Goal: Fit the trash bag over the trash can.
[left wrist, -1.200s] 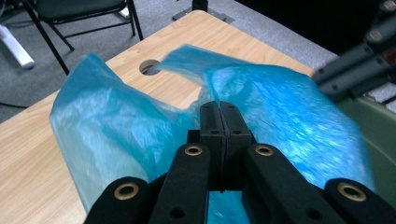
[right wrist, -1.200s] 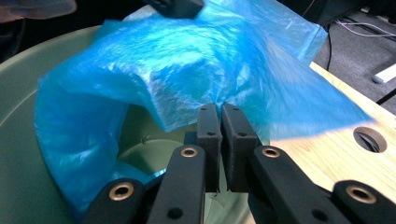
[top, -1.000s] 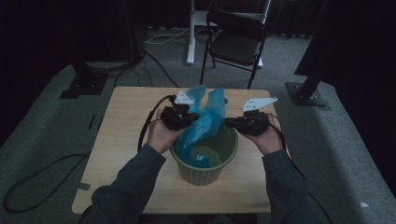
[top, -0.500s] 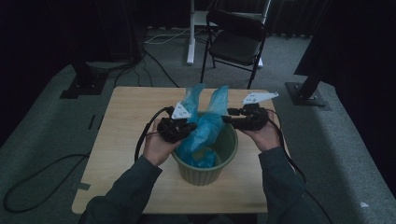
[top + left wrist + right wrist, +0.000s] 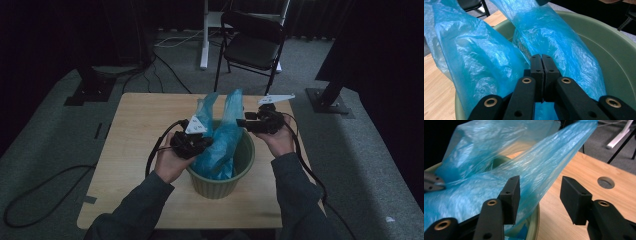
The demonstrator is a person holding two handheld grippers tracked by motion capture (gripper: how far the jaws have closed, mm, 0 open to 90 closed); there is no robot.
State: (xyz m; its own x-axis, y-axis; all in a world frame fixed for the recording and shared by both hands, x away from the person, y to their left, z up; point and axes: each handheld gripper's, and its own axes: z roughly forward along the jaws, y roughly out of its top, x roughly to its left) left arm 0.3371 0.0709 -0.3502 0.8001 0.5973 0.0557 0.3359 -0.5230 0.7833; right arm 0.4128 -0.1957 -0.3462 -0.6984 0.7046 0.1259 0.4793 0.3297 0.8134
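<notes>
A blue plastic bag [image 5: 220, 145] sits in a green round bin [image 5: 245, 165] on the wooden table [image 5: 135, 130], with two handles sticking up. My left gripper [image 5: 202, 142] is at the bin's left rim. In the left gripper view its jaws [image 5: 541, 62] are pressed together at a fold of the bag [image 5: 474, 55], above the bin's inside wall [image 5: 614, 50]. My right gripper [image 5: 242, 122] hovers over the far right rim. Its jaws [image 5: 540, 192] have just been opening and stand wide. A bag handle [image 5: 544, 162] lies loose against the left finger [image 5: 510, 195].
A black folding chair [image 5: 255, 42] and a white desk leg [image 5: 204, 35] stand behind the table. Cables run across the grey floor [image 5: 45, 185]. The tabletop has a round hole [image 5: 606, 182] near its right side.
The right gripper's jaws have opened and let go of the bag handle. The left gripper has come down and to the right with the bag, toward the bin's left rim.
</notes>
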